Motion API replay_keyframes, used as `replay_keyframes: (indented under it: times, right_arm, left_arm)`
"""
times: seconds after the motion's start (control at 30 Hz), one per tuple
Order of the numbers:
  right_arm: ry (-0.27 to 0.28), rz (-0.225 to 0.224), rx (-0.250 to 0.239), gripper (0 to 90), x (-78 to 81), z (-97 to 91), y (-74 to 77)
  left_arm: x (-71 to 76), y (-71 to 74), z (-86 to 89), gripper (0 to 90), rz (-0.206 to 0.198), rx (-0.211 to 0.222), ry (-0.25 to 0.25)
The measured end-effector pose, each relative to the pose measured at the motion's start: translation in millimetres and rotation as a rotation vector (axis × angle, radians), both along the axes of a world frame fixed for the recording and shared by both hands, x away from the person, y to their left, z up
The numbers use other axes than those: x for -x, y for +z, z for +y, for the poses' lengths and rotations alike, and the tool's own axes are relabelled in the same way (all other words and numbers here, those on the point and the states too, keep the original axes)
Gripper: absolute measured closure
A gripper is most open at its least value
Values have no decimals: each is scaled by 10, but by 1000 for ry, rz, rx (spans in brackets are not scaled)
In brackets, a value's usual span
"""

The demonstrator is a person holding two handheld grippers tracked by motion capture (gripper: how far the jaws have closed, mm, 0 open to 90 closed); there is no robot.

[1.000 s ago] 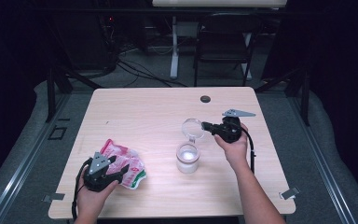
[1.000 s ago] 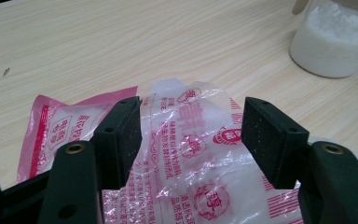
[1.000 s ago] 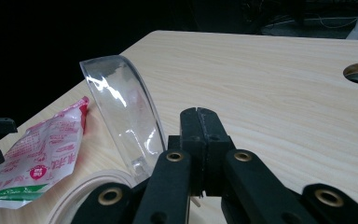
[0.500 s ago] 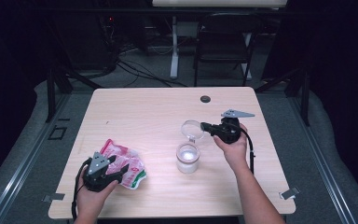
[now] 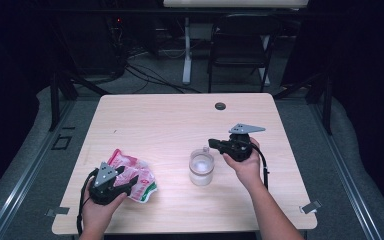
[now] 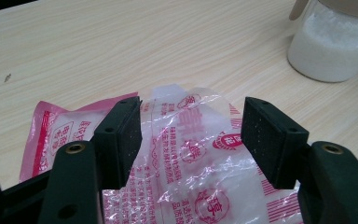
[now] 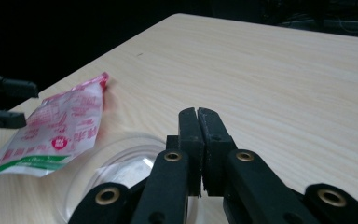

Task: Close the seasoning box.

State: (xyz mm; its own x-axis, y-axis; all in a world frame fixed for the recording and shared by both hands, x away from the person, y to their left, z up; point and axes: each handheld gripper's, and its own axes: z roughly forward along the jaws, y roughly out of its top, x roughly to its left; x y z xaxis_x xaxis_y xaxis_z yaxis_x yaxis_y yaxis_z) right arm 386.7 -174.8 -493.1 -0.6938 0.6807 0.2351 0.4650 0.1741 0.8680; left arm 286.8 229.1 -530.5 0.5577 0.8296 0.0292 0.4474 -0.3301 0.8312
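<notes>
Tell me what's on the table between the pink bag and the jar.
Nothing: in the high view, bare wood separates the bag from the jar. The left gripper view shows the same empty strip of table.

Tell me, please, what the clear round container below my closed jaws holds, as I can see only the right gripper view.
Observer: The jar holds a white, grainy powder; the left gripper view shows it plainly.
Operator: Thank you. Is the left gripper squeezing the pink bag?
Observer: No. The left gripper has its jaws apart, and the bag lies between and below them with the pads not pressing on it.
Operator: Is anything else on the table?
Observer: Yes, a small dark round disc sits near the far edge of the table, seen from the high view.
</notes>
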Motion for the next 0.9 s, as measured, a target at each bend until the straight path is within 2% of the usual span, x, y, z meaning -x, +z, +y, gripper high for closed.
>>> replay_keyframes:
  times: [0.07,0.1,0.17,0.57,0.9]
  right_arm:
    - [7,2,-3,888,21,18,-12]
    - [14,4,11,886,43,31,-21]
    - [44,1,18,882,109,66,-20]
    - [85,-41,4,849,235,111,77]
    - [22,-48,-14,790,248,-99,100]
  left_arm:
    - [-1,2,-2,384,-4,-4,0]
    - [-3,3,-5,384,-6,-4,-3]
    - [-2,6,-11,384,-8,-6,-3]
    - [-30,2,-32,384,-13,-8,-10]
    - [-79,4,-69,384,-14,-5,-22]
